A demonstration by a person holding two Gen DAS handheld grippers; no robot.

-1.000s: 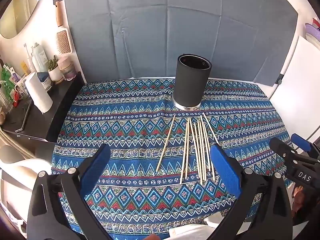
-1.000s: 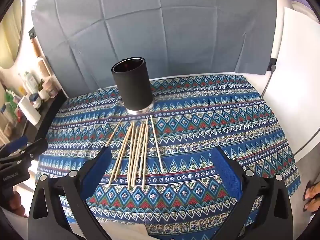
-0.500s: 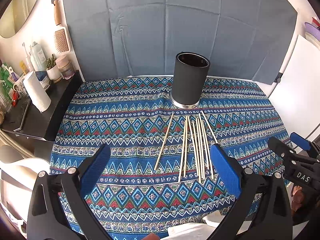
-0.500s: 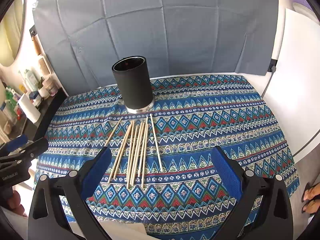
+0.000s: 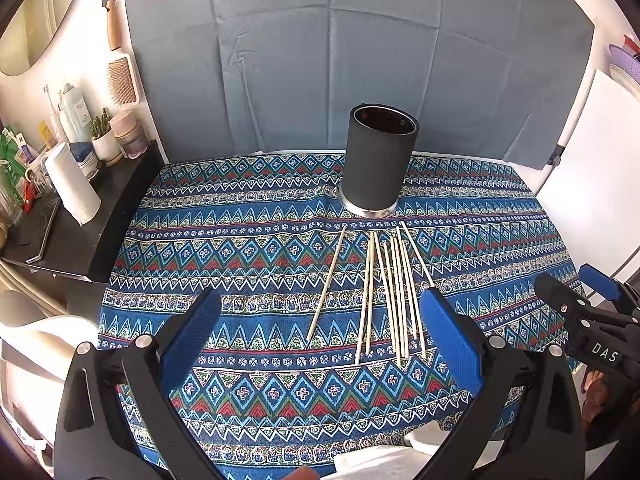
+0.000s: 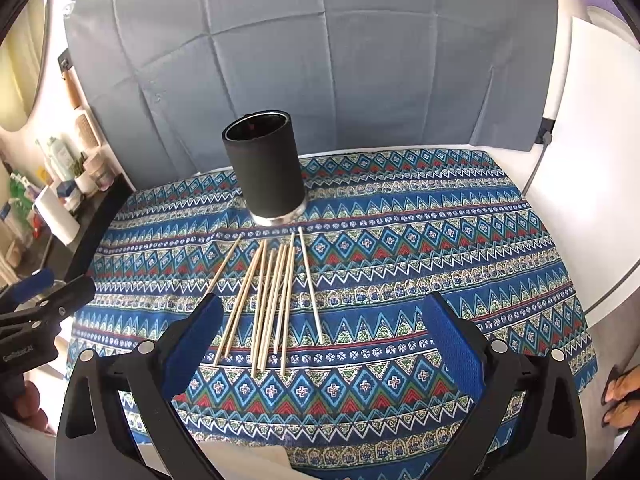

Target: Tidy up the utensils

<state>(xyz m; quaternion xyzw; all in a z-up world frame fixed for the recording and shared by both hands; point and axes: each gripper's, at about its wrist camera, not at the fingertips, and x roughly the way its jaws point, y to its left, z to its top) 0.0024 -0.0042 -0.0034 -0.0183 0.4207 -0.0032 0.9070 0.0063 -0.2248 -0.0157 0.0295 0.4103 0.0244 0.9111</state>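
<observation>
Left wrist view shows the patterned tablecloth (image 5: 240,248) filling most of the scene, with a grey backdrop (image 5: 320,60) behind it. On the cloth stands a black cup (image 5: 378,164), upright and apparently empty (its inside is dark). Just in front of the cup lie the wooden sticks (image 5: 394,296), spread in a loose fan, one stick (image 5: 326,284) set apart to the left of the bunch.

Both tools hover above the near edge of the cloth. The left gripper (image 5: 320,344) has its blue fingers spread wide with nothing between them; the right gripper (image 6: 324,344) is likewise wide apart and empty.

No stick is in the cup, so the job looks to be at its start, at the approach before a first pick. The next move likely calls for lowering one gripper onto a single thin stick, closing across it, then standing it in the cup.

Readable writing: "DAS" on the right gripper's body.
</observation>
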